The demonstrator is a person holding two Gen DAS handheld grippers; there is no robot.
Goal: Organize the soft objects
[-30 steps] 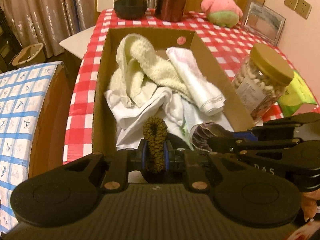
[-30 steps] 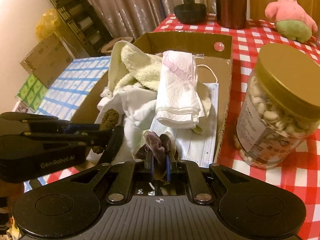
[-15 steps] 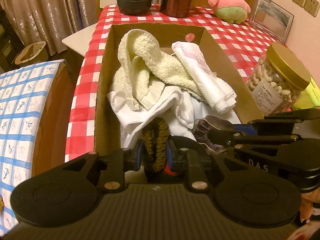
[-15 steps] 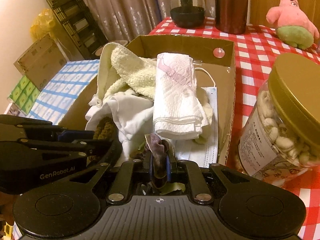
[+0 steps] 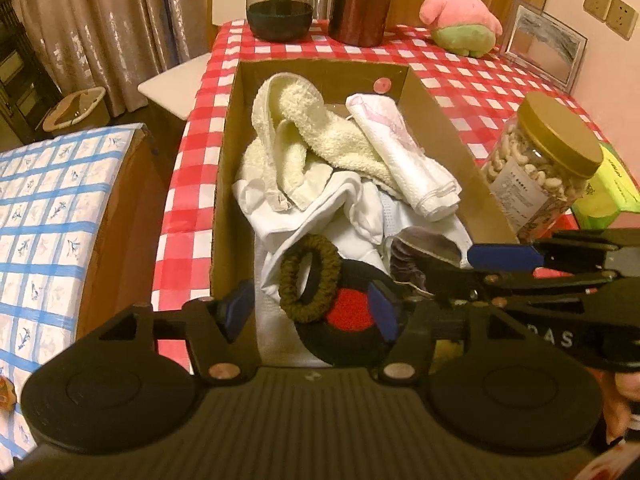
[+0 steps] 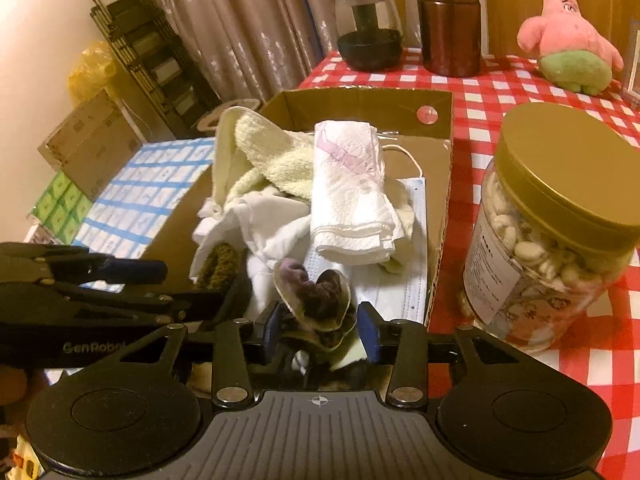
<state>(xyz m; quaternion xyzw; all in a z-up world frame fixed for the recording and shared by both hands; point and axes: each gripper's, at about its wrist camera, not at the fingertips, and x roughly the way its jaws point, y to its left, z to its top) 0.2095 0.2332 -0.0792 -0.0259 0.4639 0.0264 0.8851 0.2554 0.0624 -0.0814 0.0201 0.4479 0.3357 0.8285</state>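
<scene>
From the left wrist camera I see my left gripper (image 5: 316, 306) over the near end of the cardboard box (image 5: 224, 184), its fingers (image 5: 240, 308) spreading apart. An olive hair tie (image 5: 310, 280) stands between them, clear of both pads, leaning on a black and red fabric piece (image 5: 348, 320) at the bottom of the box. Past it, toward 12 o'clock, lie a white cloth (image 5: 320, 208), a cream towel (image 5: 316, 136) and a folded white napkin (image 5: 404, 152). My right gripper (image 5: 460, 264) comes in from 3 o'clock, with a purplish scrunchie (image 5: 416, 252) at its tips; from here I cannot tell whether they press it. Outside the box at 2 o'clock stands a nut jar (image 5: 548, 168) with a gold lid on the red-checked table (image 5: 460, 84). A pink plush star (image 5: 460, 16) sits at the far edge at 1 o'clock.

From the right wrist camera, my right gripper (image 6: 318, 326) has its fingers (image 6: 368, 332) parting too. The purplish scrunchie (image 6: 316, 296) sits loosely in the gap, over the near end of the box (image 6: 440, 208), and the pads look clear of it. A face mask (image 6: 404, 280) lies flat under the folded white napkin (image 6: 352, 200) at 12 o'clock. The left gripper (image 6: 152, 272) reaches in from 9 o'clock, the olive hair tie (image 6: 220, 264) just beyond its tip. The nut jar (image 6: 552, 224) stands at 3 o'clock, just beside the box.
</scene>
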